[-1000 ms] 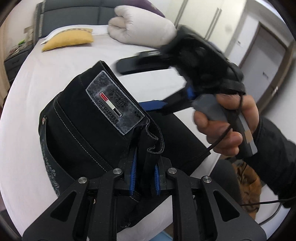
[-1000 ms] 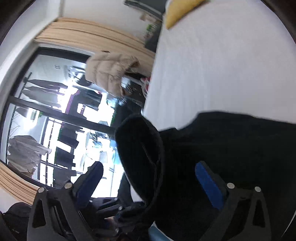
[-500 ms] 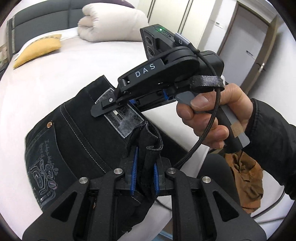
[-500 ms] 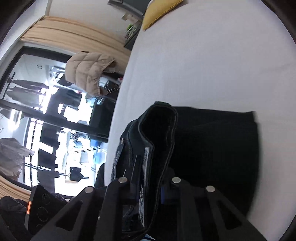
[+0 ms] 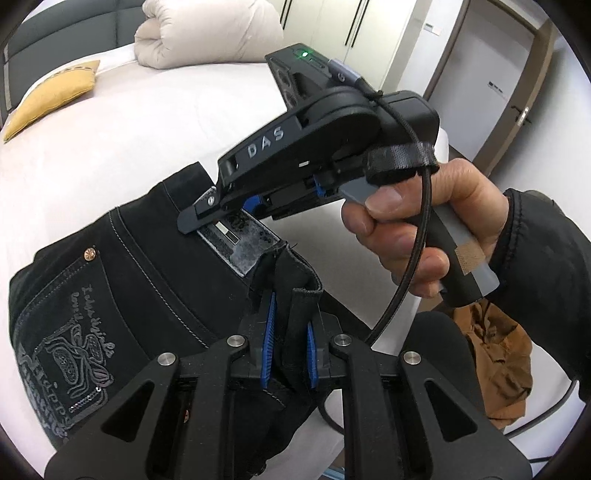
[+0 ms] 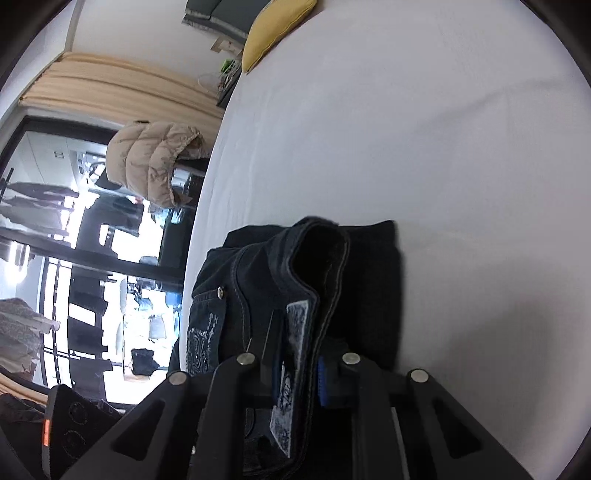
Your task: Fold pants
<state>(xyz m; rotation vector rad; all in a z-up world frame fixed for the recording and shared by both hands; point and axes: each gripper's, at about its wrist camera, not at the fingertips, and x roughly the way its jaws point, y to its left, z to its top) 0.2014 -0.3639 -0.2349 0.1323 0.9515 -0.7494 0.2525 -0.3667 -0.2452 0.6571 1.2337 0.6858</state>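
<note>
Black jeans [image 5: 122,280] with an embroidered back pocket and a grey waistband label lie on the white bed [image 5: 122,122]. My left gripper [image 5: 290,343] is shut on a bunched part of the waistband, its blue pads pressing the cloth from both sides. My right gripper [image 5: 207,221], held by a hand [image 5: 417,236], is clamped on the waistband at the label. In the right wrist view, the right gripper [image 6: 299,380] pinches the waistband edge of the jeans [image 6: 295,280] with the label between its pads.
A yellow pillow [image 5: 51,96] and a rolled cream duvet [image 5: 207,29] sit at the head of the bed. A brown garment [image 5: 491,362] lies on the floor to the right. A puffy beige jacket [image 6: 155,162] hangs by the window past the bed's edge [image 6: 199,206].
The right gripper, open a second ago, came down onto the waistband label and shut on it. Both grippers sank toward the bed with the jeans, which now lie flatter.
</note>
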